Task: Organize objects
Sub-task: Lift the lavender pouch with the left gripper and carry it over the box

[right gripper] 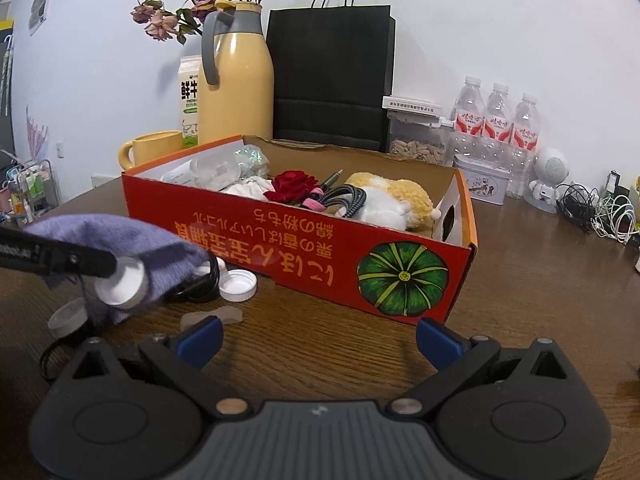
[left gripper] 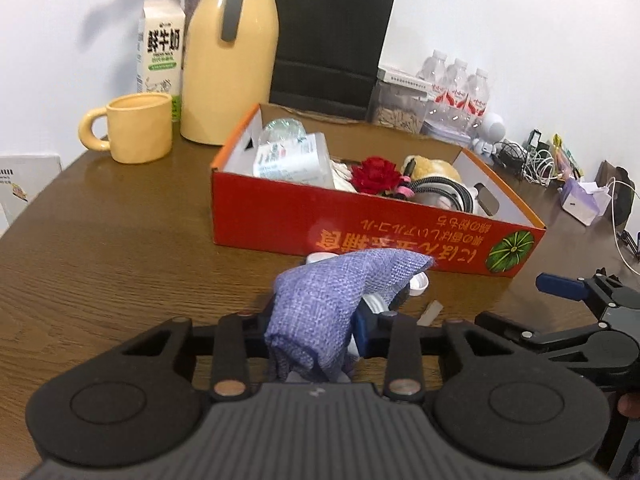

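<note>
My left gripper (left gripper: 320, 316) is shut on a purple woven cloth (left gripper: 332, 304) just above the brown table, in front of the red cardboard box (left gripper: 360, 224). The cloth also shows in the right wrist view (right gripper: 132, 244), draped over the left gripper's finger. The box (right gripper: 304, 252) holds a red rose (right gripper: 294, 186), a plush toy (right gripper: 392, 200), a cable, plastic packaging and white cloth. My right gripper (right gripper: 318, 338) is open and empty, low over the table before the box's front right corner. A white cap (right gripper: 238, 285) and a clear scrap (right gripper: 212, 316) lie by the cloth.
A yellow mug (left gripper: 136, 132), yellow thermos (left gripper: 230, 64), milk carton (left gripper: 160, 48) and black paper bag (left gripper: 332, 40) stand behind the box. Water bottles (right gripper: 496, 120), a tin (right gripper: 482, 178), a white figurine and tangled cables (right gripper: 600, 212) line the back right.
</note>
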`<control>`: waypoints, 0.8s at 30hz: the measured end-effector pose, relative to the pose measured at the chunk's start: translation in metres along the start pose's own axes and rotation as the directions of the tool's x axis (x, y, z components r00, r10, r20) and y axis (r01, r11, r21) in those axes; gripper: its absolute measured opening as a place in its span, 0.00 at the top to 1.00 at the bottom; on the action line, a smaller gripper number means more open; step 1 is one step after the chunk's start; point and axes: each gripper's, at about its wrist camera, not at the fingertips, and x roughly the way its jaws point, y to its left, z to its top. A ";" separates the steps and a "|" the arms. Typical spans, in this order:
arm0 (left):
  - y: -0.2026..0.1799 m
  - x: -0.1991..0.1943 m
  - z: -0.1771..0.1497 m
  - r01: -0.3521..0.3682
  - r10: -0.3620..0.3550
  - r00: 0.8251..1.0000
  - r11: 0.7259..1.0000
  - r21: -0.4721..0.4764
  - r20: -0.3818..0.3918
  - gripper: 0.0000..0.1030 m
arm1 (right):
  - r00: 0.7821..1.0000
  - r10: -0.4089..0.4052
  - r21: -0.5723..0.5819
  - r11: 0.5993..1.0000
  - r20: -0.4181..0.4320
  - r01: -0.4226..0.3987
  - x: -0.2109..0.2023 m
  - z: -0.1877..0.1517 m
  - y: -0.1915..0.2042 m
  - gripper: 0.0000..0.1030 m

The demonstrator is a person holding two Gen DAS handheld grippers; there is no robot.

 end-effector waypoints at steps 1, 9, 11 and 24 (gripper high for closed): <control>0.001 -0.003 0.000 0.001 -0.001 1.000 1.000 0.000 0.008 0.66 | 1.000 -0.002 0.001 1.000 -0.002 0.002 0.000 0.000 0.000 0.00; 0.005 -0.025 0.004 -0.013 0.010 0.995 0.999 0.031 0.098 0.70 | 1.000 0.010 -0.016 1.000 -0.013 -0.010 0.000 -0.001 0.008 0.00; 0.003 -0.029 0.005 -0.018 0.012 0.993 0.999 0.049 0.117 0.69 | 0.999 0.035 -0.032 0.999 -0.019 -0.036 0.001 0.000 0.013 0.00; 0.018 -0.037 0.000 -0.022 0.018 0.992 0.999 0.029 0.126 0.70 | 0.983 0.165 -0.095 0.980 -0.084 -0.173 0.034 0.018 0.045 0.54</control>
